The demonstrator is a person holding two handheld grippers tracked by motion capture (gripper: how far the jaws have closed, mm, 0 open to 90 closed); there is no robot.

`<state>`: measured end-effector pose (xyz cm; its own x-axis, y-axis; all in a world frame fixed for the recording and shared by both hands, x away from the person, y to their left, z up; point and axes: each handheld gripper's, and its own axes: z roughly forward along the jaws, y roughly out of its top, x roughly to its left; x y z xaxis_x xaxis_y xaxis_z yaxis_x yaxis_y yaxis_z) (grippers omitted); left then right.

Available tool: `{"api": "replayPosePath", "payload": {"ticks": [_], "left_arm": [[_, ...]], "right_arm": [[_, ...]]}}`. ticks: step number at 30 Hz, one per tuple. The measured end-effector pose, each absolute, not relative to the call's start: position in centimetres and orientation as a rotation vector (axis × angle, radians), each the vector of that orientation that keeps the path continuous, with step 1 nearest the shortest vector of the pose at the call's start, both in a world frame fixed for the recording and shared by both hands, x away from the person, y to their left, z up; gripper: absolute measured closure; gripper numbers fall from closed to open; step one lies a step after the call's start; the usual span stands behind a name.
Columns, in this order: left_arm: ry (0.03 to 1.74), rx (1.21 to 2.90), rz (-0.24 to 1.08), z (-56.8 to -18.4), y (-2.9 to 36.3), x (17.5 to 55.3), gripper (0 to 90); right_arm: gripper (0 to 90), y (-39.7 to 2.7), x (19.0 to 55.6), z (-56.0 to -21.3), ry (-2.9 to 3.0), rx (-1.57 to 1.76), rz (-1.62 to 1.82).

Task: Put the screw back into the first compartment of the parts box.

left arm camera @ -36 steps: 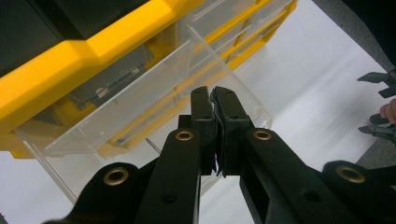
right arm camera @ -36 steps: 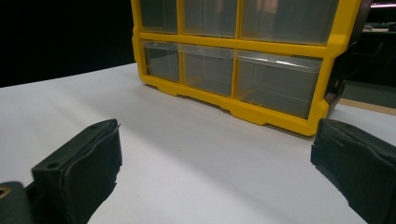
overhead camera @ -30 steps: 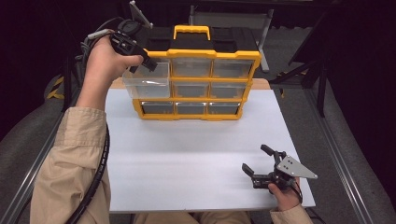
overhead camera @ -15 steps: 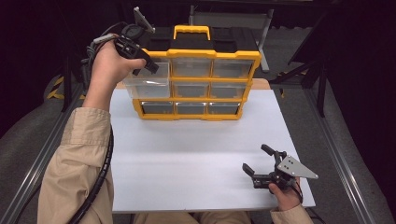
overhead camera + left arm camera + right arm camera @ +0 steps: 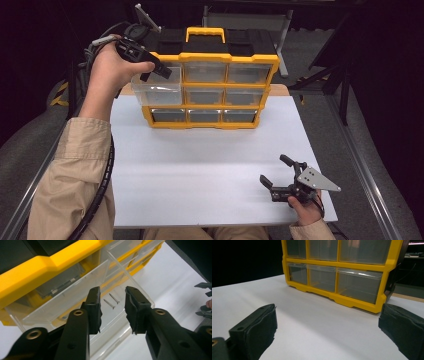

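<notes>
A yellow organizer (image 5: 222, 57) with clear drawers stands at the back of the white table. Its top-left drawer (image 5: 155, 89) is pulled out. My left gripper (image 5: 157, 70) hovers over that drawer; its jaws have just been opening and nothing is between them. In the left gripper view the gripper (image 5: 112, 293) looks down into the drawer (image 5: 75, 292), where two small screws (image 5: 110, 303) lie on the clear bottom. My right gripper (image 5: 273, 169) rests low at the table's near right, open and empty, pointing toward the organizer (image 5: 337, 265).
The white table top (image 5: 200, 165) stretches between the organizer and the right gripper (image 5: 327, 322). The other drawers are pushed in. A thick cable trails from the left gripper along the beige sleeve (image 5: 80, 165). Dark floor and stands surround the table.
The left gripper's jaws have spread apart over the pulled-out drawer, and the left hand has shifted slightly. The right hand has kept still.
</notes>
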<state>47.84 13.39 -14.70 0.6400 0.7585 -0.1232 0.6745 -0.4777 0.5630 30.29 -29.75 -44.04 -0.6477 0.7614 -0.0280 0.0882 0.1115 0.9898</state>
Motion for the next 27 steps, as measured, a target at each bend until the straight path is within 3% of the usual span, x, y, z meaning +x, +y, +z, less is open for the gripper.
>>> {"api": "replayPosePath", "payload": {"ticks": [15,23,24,27], "left_arm": [[1.039,2.275,0.147,-13.9,14.4,44.1,41.5],[0.975,2.253,0.111,-15.1,14.9,42.3,30.1],[0.953,2.243,0.106,-16.0,15.0,41.8,25.4],[0.928,2.246,0.107,-17.5,15.1,41.2,22.9]], "right_arm": [[2.3,-29.6,30.3,-44.1,1.847,0.822,1.578],[2.3,-29.5,30.3,-44.1,1.850,0.823,1.580],[2.3,-29.5,30.3,-44.1,1.851,0.822,1.575],[2.3,-29.5,30.4,-44.1,1.850,0.818,1.577]]}}
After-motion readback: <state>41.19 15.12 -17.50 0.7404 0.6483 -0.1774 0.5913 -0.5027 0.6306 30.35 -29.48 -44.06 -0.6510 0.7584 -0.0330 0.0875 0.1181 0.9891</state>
